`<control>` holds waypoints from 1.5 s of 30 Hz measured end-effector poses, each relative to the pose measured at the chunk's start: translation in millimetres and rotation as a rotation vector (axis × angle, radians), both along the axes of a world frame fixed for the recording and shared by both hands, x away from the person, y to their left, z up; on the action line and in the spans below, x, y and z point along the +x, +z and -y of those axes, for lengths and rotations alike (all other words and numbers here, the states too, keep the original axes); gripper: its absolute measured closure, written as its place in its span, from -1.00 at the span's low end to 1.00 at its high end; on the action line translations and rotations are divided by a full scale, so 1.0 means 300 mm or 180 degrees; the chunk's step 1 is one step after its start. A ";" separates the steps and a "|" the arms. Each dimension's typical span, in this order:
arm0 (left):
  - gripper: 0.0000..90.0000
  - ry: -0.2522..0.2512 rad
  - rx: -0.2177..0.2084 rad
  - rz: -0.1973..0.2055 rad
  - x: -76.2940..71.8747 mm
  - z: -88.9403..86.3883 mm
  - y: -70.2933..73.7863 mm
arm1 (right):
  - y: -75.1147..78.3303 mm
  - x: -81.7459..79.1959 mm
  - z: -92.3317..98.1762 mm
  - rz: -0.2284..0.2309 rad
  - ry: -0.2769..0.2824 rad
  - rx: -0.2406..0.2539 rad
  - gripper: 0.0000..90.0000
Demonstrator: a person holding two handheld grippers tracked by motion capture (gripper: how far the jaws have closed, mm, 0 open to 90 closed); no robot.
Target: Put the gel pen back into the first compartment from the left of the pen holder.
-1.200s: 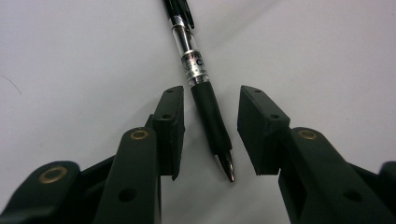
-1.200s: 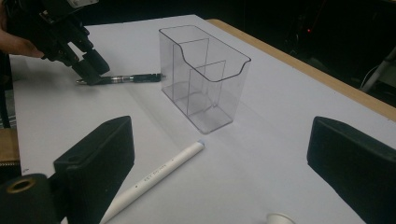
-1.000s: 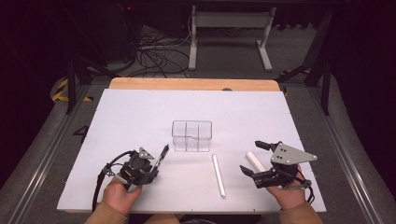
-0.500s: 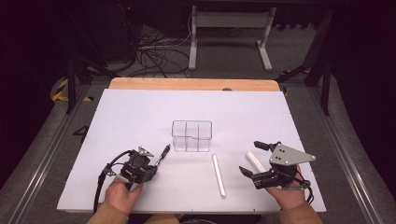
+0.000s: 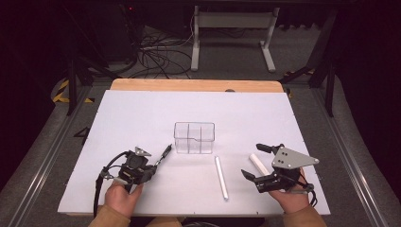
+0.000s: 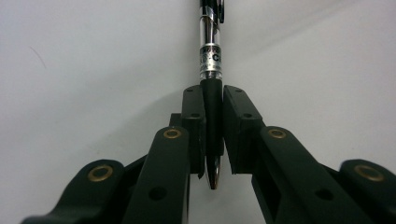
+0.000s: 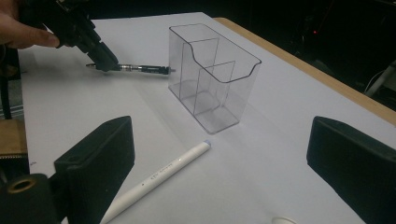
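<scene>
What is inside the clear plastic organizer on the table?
The clear organizer holds nothing: its divided compartments show only bare walls and floor. The black pen is outside it, clamped in the left gripper. Nothing inside is covered.

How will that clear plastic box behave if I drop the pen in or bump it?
The clear box looks thin-walled and empty, so probably light: a bump would likely slide it on the smooth table. It stands tall on a narrow base, so a sideways knock near the rim might tip it. The pen in the left gripper looks stiff.
</scene>
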State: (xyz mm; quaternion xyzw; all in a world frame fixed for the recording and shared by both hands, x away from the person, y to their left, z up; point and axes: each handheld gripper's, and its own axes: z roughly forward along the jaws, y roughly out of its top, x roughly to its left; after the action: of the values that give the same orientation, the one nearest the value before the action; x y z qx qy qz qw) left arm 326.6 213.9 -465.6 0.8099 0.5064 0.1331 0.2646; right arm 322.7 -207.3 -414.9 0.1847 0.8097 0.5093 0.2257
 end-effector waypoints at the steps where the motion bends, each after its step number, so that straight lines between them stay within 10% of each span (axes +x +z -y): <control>1: 0.78 -0.0043 0.0009 0.0011 -0.003 -0.002 0.010 | 0.000 0.000 0.000 -0.0003 -0.0001 0.0007 -0.82; 16: 0.78 -0.0397 0.0211 0.0218 -0.064 -0.052 0.151 | 0.000 -0.001 -0.005 0.0000 0.0031 0.0024 -0.82; 34: 0.78 -0.1534 0.0393 0.0039 -0.062 -0.019 0.256 | 0.021 -0.010 -0.055 -0.0068 0.0447 -0.0026 -0.56; 45: 0.78 -0.2005 0.0121 -0.0155 -0.008 0.023 0.261 | 0.034 -0.005 -0.127 -0.0209 0.0731 -0.0184 -0.55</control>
State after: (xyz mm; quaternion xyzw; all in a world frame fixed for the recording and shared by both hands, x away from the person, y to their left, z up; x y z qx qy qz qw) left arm 324.2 207.0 -387.2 0.9346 0.2343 0.0346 0.2654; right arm 321.1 -169.2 -404.7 0.1007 0.8468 0.5019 0.1444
